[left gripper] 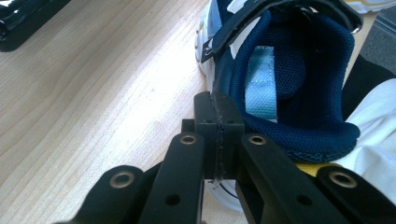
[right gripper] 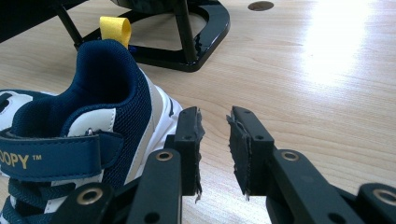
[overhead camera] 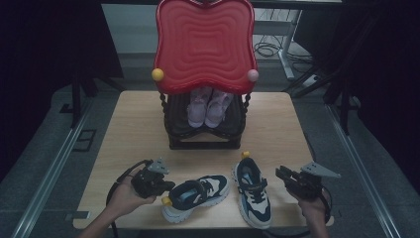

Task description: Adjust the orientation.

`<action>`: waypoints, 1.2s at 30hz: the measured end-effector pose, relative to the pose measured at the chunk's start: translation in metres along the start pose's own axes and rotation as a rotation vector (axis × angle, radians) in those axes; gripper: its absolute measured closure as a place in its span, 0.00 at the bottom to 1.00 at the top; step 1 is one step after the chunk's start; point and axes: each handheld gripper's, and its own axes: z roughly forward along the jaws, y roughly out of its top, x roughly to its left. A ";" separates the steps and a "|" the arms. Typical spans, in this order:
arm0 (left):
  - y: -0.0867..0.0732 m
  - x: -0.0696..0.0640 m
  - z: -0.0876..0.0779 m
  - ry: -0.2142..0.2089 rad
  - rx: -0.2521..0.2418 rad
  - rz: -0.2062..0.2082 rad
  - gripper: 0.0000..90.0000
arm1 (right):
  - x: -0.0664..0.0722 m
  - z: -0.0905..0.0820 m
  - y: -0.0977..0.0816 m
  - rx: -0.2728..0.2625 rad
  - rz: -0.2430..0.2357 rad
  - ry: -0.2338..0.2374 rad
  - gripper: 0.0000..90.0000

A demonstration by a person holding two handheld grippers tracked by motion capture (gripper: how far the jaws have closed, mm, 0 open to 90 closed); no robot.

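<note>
pink pair (overhead camera: 209, 107) already sits on the black rack (overhead camera: 204, 133). both navy sneakers remain on the table (overhead camera: 133, 129): left gripper (overhead camera: 166, 187) jaws pinching one sneaker's (overhead camera: 195, 196) heel collar, right gripper (overhead camera: 280, 173) jaws spread beside the other (overhead camera: 252, 191).

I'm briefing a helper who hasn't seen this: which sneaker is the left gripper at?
On the light wooden table, before the black shoe rack, lie two navy-and-white sneakers. It is the left sneaker, lying crosswise, heel against the shut left gripper; the other sneaker points toward the person.
</note>
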 end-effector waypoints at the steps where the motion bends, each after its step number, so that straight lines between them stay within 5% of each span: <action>1: 0.000 0.000 -0.001 -0.003 -0.002 -0.002 1.00 | 0.000 0.000 0.000 0.001 0.001 0.000 0.81; 12: 0.004 0.009 -0.009 -0.019 -0.073 -0.039 0.96 | -0.001 -0.001 0.000 -0.001 0.004 -0.001 0.81; 20: 0.023 0.003 -0.012 -0.033 -0.103 0.000 0.93 | -0.001 -0.001 0.000 -0.001 0.003 -0.001 0.81; 24: 0.032 0.002 -0.008 -0.081 -0.107 0.022 0.82 | -0.001 -0.001 0.000 0.000 0.003 -0.001 0.81; 36: 0.047 -0.006 0.023 -0.085 0.037 0.082 0.73 | -0.001 -0.001 -0.001 0.001 0.003 -0.003 0.80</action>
